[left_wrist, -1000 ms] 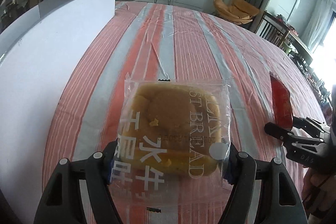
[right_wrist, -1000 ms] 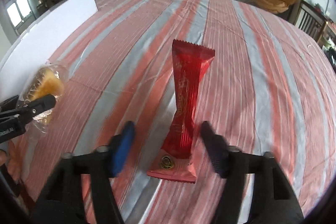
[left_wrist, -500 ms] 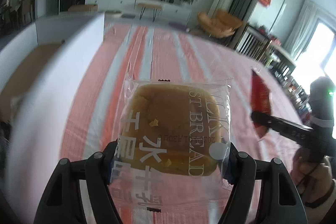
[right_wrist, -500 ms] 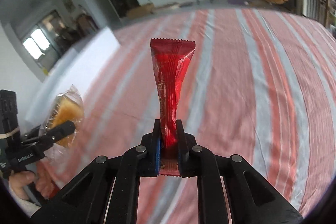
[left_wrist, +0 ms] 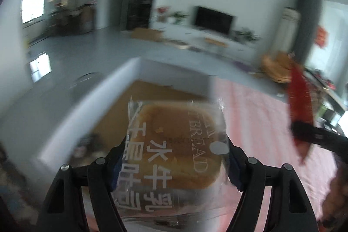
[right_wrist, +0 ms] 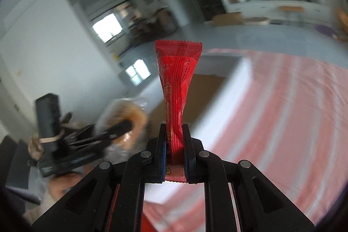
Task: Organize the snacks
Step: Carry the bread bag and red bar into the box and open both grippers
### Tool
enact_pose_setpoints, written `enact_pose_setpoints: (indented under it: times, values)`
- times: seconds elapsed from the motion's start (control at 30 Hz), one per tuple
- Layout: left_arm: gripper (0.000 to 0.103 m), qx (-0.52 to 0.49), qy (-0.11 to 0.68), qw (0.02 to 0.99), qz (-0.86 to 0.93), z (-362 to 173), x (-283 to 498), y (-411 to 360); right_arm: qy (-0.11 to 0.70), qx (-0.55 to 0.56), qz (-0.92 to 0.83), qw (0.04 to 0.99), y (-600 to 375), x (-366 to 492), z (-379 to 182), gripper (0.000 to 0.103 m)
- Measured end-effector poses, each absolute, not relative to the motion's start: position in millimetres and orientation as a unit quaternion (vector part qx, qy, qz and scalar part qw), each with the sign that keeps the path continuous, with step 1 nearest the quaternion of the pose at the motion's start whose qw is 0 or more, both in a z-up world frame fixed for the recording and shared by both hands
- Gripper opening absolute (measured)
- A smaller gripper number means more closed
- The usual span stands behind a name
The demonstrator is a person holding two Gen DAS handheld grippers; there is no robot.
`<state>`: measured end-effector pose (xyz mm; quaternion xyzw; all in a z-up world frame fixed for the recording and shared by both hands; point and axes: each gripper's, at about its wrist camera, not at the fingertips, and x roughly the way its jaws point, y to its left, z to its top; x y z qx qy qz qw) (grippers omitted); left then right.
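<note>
I see the desk (right_wrist: pixel 293 101) under its red-and-grey striped cloth running off toward 3 o'clock in the right wrist view. At its edge, around 12 o'clock from both cameras, stands a white-walled box (left_wrist: pixel 121 77) with a brown cardboard floor; I judge it to be where the snacks belong.

In the left wrist view, my left tool (left_wrist: pixel 174 163) is clamped across the width of a bread packet (left_wrist: pixel 174 140), a clear wrapper with white lettering over a golden bun. The packet lies flat between the pads, gripped at its near end so the rest juts forward, hanging over the box's near corner rather than the cloth. That flat hold should let it drop in face-up.

My right tool (right_wrist: pixel 175 153) is pinched tight on the lower end of a slim red snack sachet (right_wrist: pixel 177 79), which stands upright from the jaws with its crimped top at 12 o'clock. Holding it by the tail keeps the body free to go in first. It is off the desk, near the box's wall, at 3 o'clock of the bread.

Both views are blurred, so I cannot make out what, if anything, sits inside the box.
</note>
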<state>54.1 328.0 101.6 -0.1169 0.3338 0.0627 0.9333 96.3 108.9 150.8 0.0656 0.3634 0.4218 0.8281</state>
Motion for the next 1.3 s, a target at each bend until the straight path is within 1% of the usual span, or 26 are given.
enact_pose_setpoints:
  times: [0.03, 0.1, 0.13, 0.17, 0.2, 0.27, 0.33, 0.37, 0.47, 0.53, 0.57, 0.63, 0.7, 0.77, 0.83, 0.93, 1.03, 1.17, 1.3]
  values:
    - [0.074, -0.119, 0.343, 0.928, 0.085, 93.9, 57.3, 344.1, 0.371, 0.054, 0.429, 0.822, 131.7, 98.8, 147.0, 0.013]
    - [0.076, -0.117, 0.361, 0.918, 0.119, 81.7, 60.6, 364.3, 0.394, 0.041, 0.431, 0.811, 158.3, 99.5, 135.1, 0.020]
    - [0.076, -0.114, 0.368, 0.913, 0.132, 75.2, 60.8, 372.7, 0.402, 0.039, 0.430, 0.807, 165.9, 99.0, 131.1, 0.030]
    - [0.079, -0.110, 0.367, 0.913, 0.139, 70.9, 59.1, 377.5, 0.410, 0.041, 0.434, 0.801, 172.5, 99.8, 125.3, 0.045]
    - [0.081, -0.107, 0.365, 0.914, 0.143, 68.1, 57.1, 378.9, 0.415, 0.041, 0.433, 0.799, 174.7, 100.2, 121.1, 0.050]
    - [0.091, -0.089, 0.357, 0.917, 0.156, 66.0, 53.3, 377.1, 0.415, 0.038, 0.427, 0.802, 170.3, 102.8, 117.8, 0.051]
    - [0.098, -0.065, 0.347, 0.920, 0.168, 66.8, 50.7, 369.5, 0.411, 0.030, 0.423, 0.807, 164.9, 104.9, 115.2, 0.052]
    - [0.099, -0.050, 0.343, 0.921, 0.176, 67.6, 49.9, 363.3, 0.407, 0.025, 0.417, 0.812, 164.5, 103.2, 115.8, 0.055]
    - [0.100, -0.003, 0.338, 0.918, 0.206, 74.1, 50.9, 345.6, 0.393, 0.008, 0.402, 0.827, 156.7, 100.7, 120.0, 0.061]
    - [0.101, 0.026, 0.327, 0.916, 0.231, 82.1, 47.5, 328.5, 0.389, -0.004, 0.394, 0.832, 154.7, 98.8, 121.8, 0.062]
    - [0.103, 0.033, 0.326, 0.911, 0.251, 84.3, 47.0, 322.9, 0.388, -0.009, 0.391, 0.834, 154.3, 95.5, 124.0, 0.064]
    - [0.103, 0.041, 0.326, 0.903, 0.276, 84.8, 49.0, 317.7, 0.387, -0.021, 0.384, 0.838, 153.8, 93.9, 125.0, 0.064]
    - [0.103, 0.035, 0.328, 0.901, 0.281, 84.7, 44.1, 316.3, 0.385, -0.032, 0.380, 0.841, 154.4, 88.8, 126.6, 0.065]
    - [0.103, 0.015, 0.343, 0.900, 0.270, 82.6, 42.1, 317.1, 0.381, -0.042, 0.374, 0.844, 155.7, 83.0, 128.6, 0.072]
    - [0.103, -0.007, 0.353, 0.896, 0.269, 81.5, 40.3, 319.7, 0.376, -0.057, 0.365, 0.850, 157.2, 75.6, 129.2, 0.073]
    - [0.103, 0.006, 0.343, 0.895, 0.287, 83.0, 35.7, 316.3, 0.372, -0.083, 0.348, 0.856, 161.8, 69.5, 129.1, 0.077]
    - [0.103, 0.021, 0.337, 0.896, 0.290, 85.5, 31.1, 311.7, 0.370, -0.101, 0.339, 0.859, 165.9, 63.5, 128.1, 0.077]
    - [0.103, -0.003, 0.357, 0.899, 0.254, 88.3, 26.6, 312.7, 0.368, -0.117, 0.326, 0.863, 171.2, 60.3, 128.9, 0.077]
    - [0.103, -0.013, 0.352, 0.902, 0.249, 91.7, 18.8, 315.0, 0.363, -0.116, 0.322, 0.867, 171.2, 58.6, 131.1, 0.078]
